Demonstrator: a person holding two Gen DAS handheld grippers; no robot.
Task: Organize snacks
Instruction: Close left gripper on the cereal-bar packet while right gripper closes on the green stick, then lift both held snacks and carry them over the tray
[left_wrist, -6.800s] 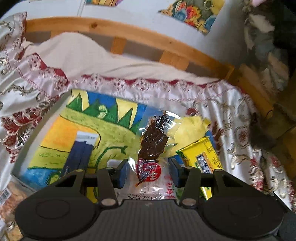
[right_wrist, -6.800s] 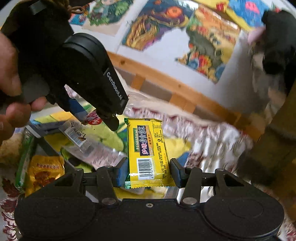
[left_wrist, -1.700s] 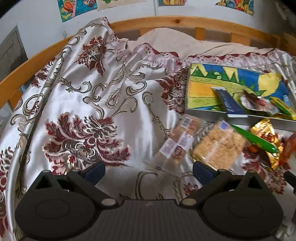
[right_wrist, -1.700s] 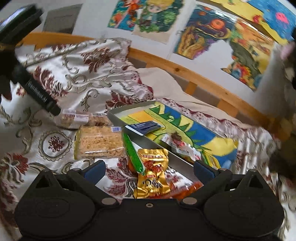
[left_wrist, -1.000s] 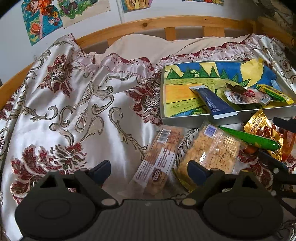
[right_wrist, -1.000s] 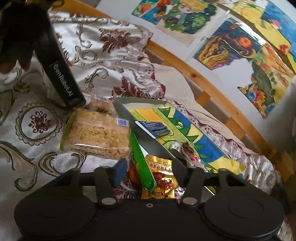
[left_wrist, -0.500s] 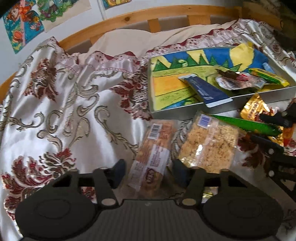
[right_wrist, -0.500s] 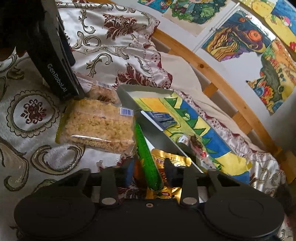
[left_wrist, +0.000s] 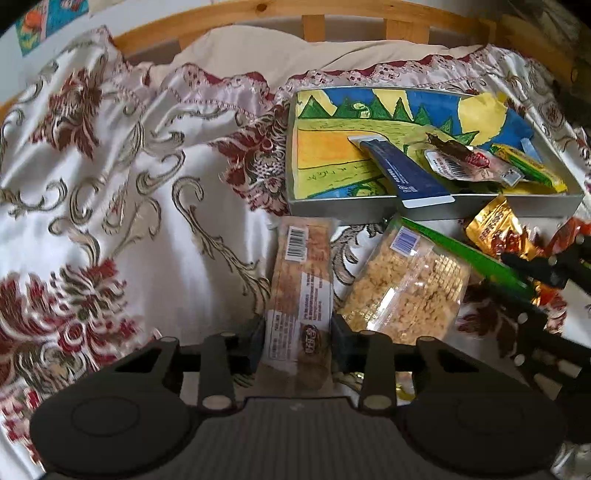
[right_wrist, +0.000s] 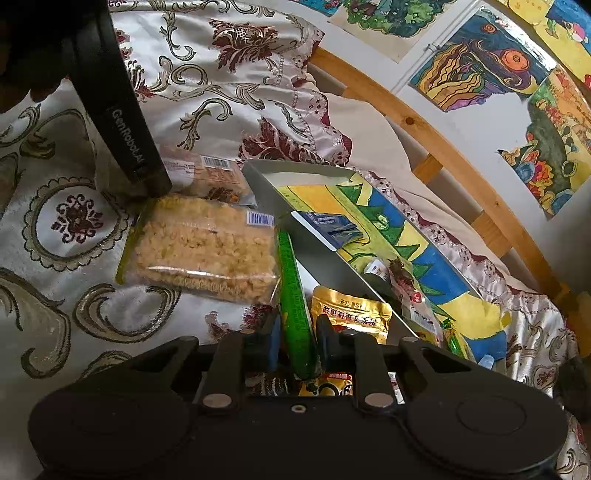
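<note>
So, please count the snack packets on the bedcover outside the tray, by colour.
Brown bar: 1
Pale rice-cake packet: 1
Green stick: 1
Gold packet: 1
Orange packet: 1
Total: 5

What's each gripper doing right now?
Left gripper: jaws closing on the long clear-wrapped brown snack bar.
Right gripper: jaws closing on the long green snack stick.

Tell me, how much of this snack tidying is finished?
Three packets lie in the painted tray: a dark blue one, a clear one, a yellow one. The left gripper is closing on a long cracker pack, the right gripper on a green stick. The puffed-rice bag and gold pouch wait on the bedspread.
</note>
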